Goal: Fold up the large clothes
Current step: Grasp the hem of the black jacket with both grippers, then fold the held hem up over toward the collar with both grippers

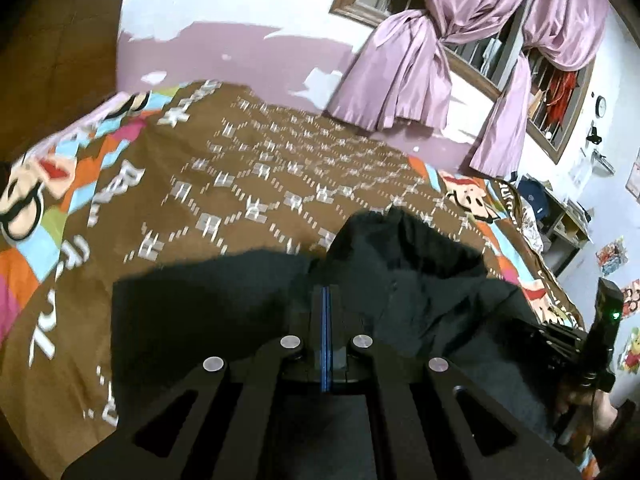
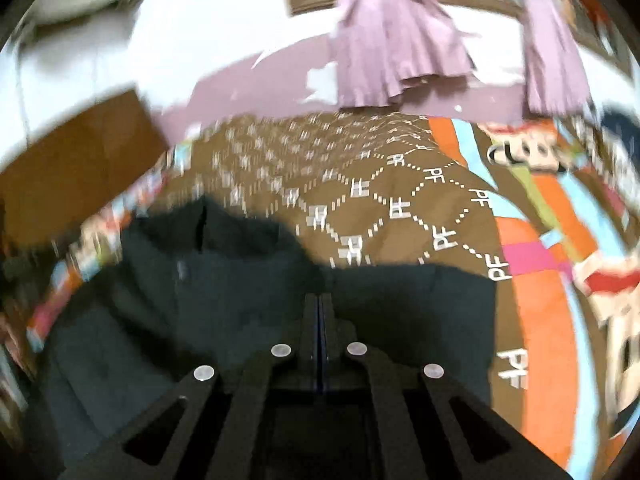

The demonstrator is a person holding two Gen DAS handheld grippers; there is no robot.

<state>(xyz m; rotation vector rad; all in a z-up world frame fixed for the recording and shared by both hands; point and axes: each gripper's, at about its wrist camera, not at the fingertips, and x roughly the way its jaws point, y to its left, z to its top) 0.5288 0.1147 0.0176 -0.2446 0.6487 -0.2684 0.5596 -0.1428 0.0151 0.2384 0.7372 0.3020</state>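
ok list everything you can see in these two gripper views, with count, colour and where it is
garment: one, black, spread on the bed's near part, under both grippers
bedspread: one, brown with white lettering and a colourful cartoon border, covering the bed
curtains: pink-purple, knotted, hanging at the window behind the bed
window: one, brown wooden frame with bars, on the far wall
headboard: one, brown, at the bed's left end
clock: one, small, dark-rimmed, on the wall right of the window
left gripper: black, jaws together over the garment
right gripper: black, jaws together over the garment
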